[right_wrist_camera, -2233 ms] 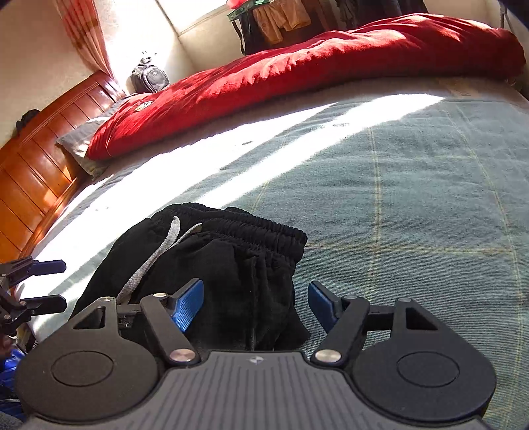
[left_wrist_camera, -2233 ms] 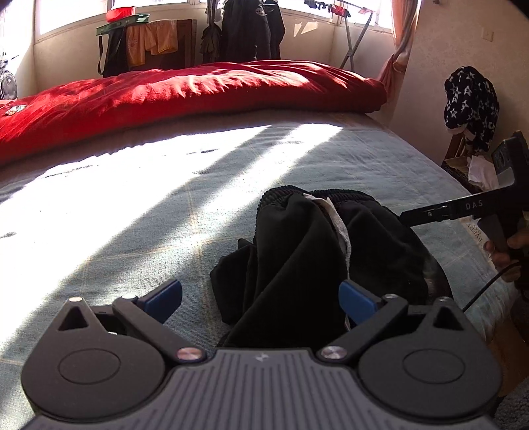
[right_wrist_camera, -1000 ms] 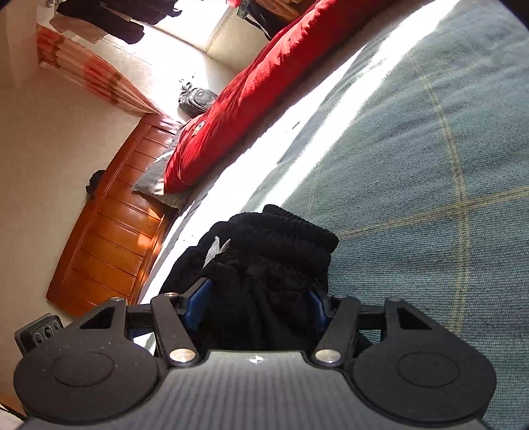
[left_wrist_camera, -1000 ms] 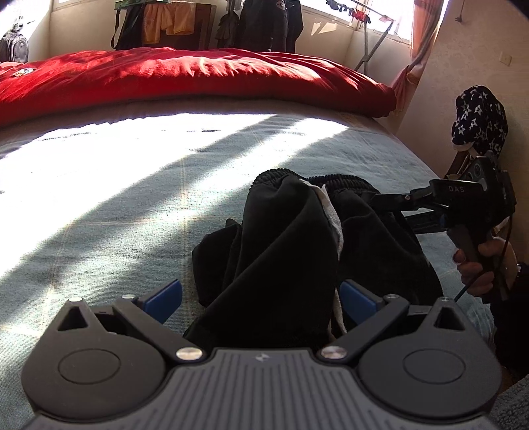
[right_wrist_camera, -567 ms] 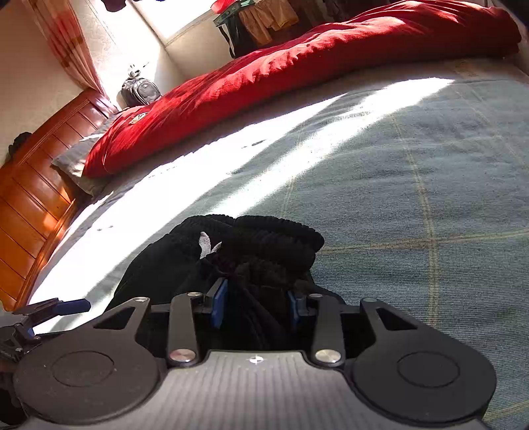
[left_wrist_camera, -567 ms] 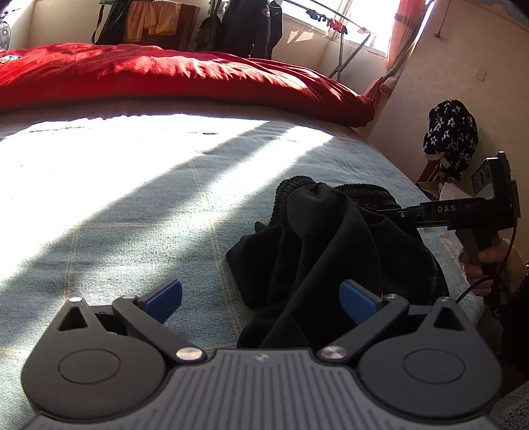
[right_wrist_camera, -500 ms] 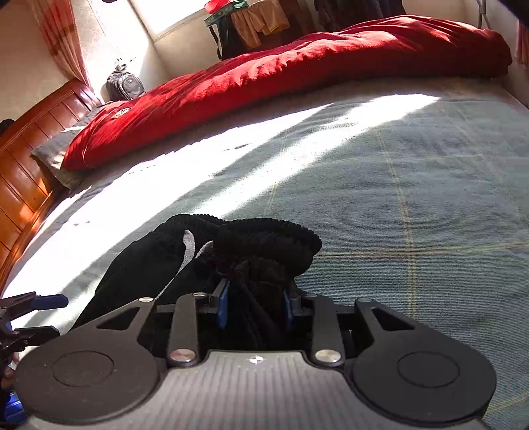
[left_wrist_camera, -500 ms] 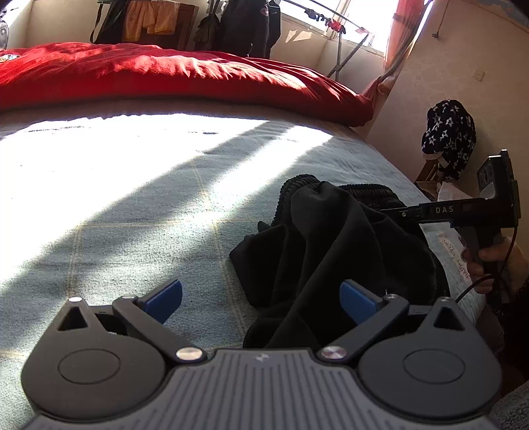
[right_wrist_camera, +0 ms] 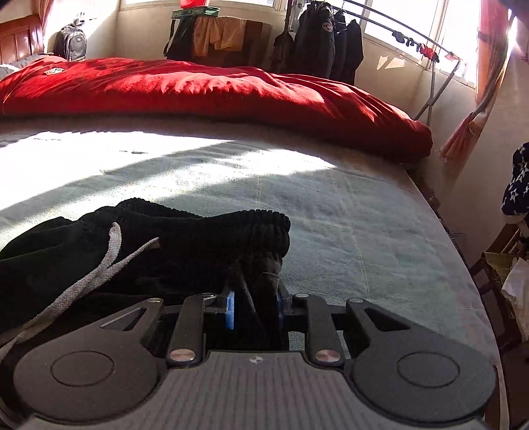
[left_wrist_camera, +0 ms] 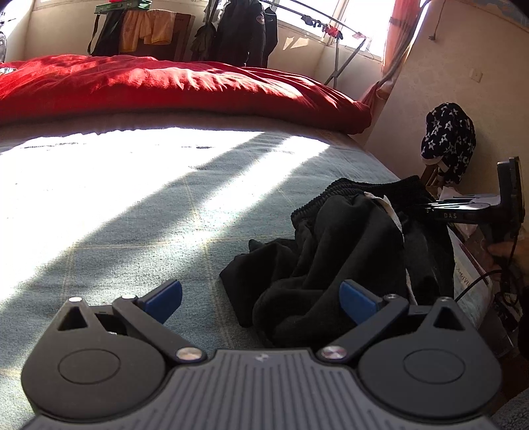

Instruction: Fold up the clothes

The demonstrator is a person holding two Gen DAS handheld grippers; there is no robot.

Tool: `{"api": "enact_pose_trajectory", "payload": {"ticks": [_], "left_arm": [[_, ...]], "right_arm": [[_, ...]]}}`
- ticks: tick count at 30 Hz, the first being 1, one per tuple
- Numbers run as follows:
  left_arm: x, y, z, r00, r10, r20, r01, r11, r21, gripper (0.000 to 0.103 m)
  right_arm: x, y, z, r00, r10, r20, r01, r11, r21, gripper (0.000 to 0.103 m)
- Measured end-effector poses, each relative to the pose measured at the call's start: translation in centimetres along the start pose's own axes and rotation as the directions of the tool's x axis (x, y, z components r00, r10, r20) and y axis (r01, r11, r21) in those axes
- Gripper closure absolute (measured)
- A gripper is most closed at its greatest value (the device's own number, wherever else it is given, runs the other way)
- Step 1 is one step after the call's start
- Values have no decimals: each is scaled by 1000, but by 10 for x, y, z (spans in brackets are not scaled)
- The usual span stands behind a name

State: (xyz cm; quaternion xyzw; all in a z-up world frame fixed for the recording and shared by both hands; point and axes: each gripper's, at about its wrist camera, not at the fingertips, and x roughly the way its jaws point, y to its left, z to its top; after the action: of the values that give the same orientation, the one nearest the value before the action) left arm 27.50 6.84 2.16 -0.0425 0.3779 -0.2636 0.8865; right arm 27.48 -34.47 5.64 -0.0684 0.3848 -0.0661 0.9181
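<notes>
A: Fig., panel a (left wrist view). What's shown?

B: Left hand-held gripper [left_wrist_camera: 261, 299], blue pads spread wide, nothing between them. Ahead & to the right, black shorts [left_wrist_camera: 347, 251] lie crumpled on the bed [left_wrist_camera: 132, 205], near its right edge, w/ a white drawcord [left_wrist_camera: 388, 211] on top.

A: And the right one?

B: Right hand-held gripper [left_wrist_camera: 429, 206] enters from the right edge, tips at the shorts' waistband. Lettering on its side reads "DAS"; more may sit either side, can't tell. A hand [left_wrist_camera: 502, 251] grips its handle.

A: Panel b (right wrist view)?

B: Same gripper seen from behind [right_wrist_camera: 254, 309]. Its jaws have just been closing and now pinch a fold of the ribbed waistband [right_wrist_camera: 231, 228], black cloth pressed between the blue pads. Drawcord [right_wrist_camera: 92, 274] trails to the left over the cloth.

A: Other writing?

B: A small patch [right_wrist_camera: 53, 70] on the red duvet [right_wrist_camera: 198, 89] at the far side of the bed, too small to read. A round badge [right_wrist_camera: 327, 25] on a dark jacket [right_wrist_camera: 314, 43] hung by the window, also illegible. In panel a, print on a paper [left_wrist_camera: 463, 281] beside the bed edge, not legible.
</notes>
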Motion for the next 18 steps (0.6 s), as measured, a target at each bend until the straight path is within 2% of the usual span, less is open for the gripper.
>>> {"api": "enact_pose_trajectory", "payload": {"ticks": [4, 11, 16, 18], "left_arm": [[4, -21, 6, 999, 29, 15, -29, 1000, 1, 2], [22, -67, 14, 1000, 10, 15, -11, 999, 33, 2], [40, -89, 16, 1000, -5, -4, 5, 999, 48, 2], [43, -96, 17, 1000, -2, -3, 2, 999, 53, 2]], "right_arm": [[4, -45, -9, 999, -45, -17, 46, 999, 25, 78], [9, -125, -45, 987, -131, -95, 140, 986, 92, 78], [21, -154, -77, 981, -56, -188, 86, 984, 157, 75], [11, -155, -76, 985, -50, -166, 78, 983, 164, 71]]}}
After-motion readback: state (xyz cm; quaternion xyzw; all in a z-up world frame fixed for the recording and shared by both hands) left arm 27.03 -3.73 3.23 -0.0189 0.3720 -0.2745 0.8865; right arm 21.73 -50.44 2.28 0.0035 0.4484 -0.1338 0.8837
